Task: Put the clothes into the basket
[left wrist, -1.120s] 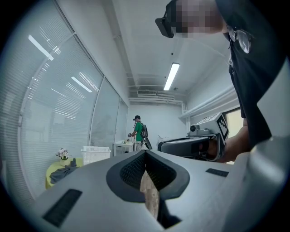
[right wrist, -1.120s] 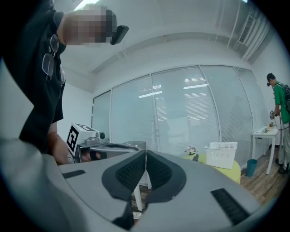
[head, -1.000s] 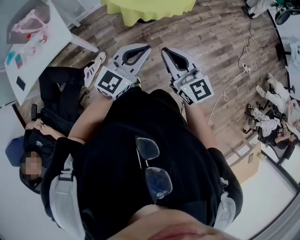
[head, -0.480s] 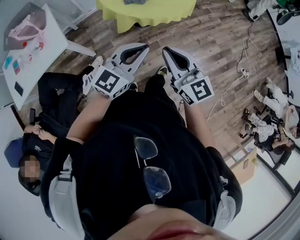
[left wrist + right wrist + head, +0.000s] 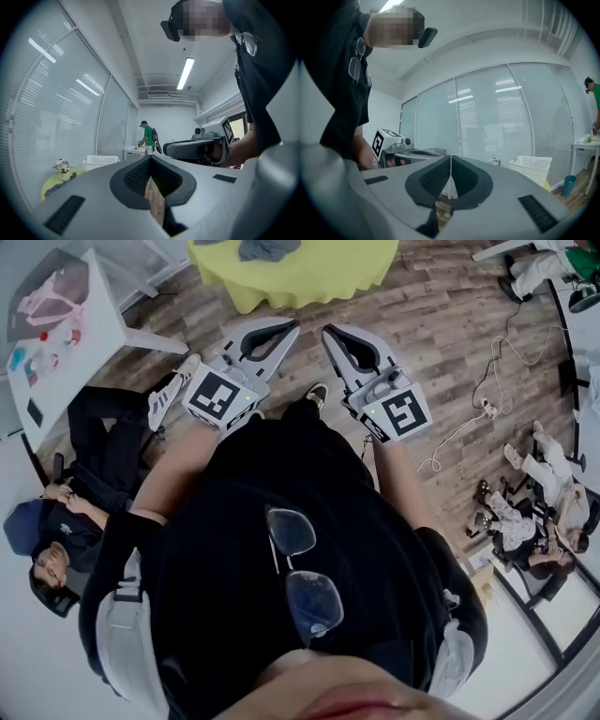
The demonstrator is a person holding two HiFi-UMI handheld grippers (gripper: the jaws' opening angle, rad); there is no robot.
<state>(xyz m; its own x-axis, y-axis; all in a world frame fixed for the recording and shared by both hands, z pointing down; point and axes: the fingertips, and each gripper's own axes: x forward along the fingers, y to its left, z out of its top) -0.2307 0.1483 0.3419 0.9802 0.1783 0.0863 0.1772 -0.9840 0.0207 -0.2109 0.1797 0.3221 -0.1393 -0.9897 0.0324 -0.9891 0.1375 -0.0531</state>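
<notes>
A yellow-green round table (image 5: 309,273) stands at the top of the head view with a grey garment (image 5: 267,249) lying on it. My left gripper (image 5: 291,327) and right gripper (image 5: 329,332) are held side by side in front of my body, above the wooden floor and short of the table. Both are shut with nothing between the jaws. In the left gripper view my left gripper (image 5: 150,157) points at a white basket (image 5: 101,161) beside the table (image 5: 49,187). In the right gripper view my right gripper (image 5: 451,157) has the basket (image 5: 530,166) to its right.
A white table (image 5: 70,329) with pink items stands at the far left, and a person in black (image 5: 89,484) sits on the floor beside it. Cables (image 5: 469,418) run over the floor at the right, near seated people (image 5: 525,512). A person in green (image 5: 148,136) stands far off.
The yellow-green table and the grey garment have come further into the head view as I move toward them. Both grippers stay shut and side by side.
</notes>
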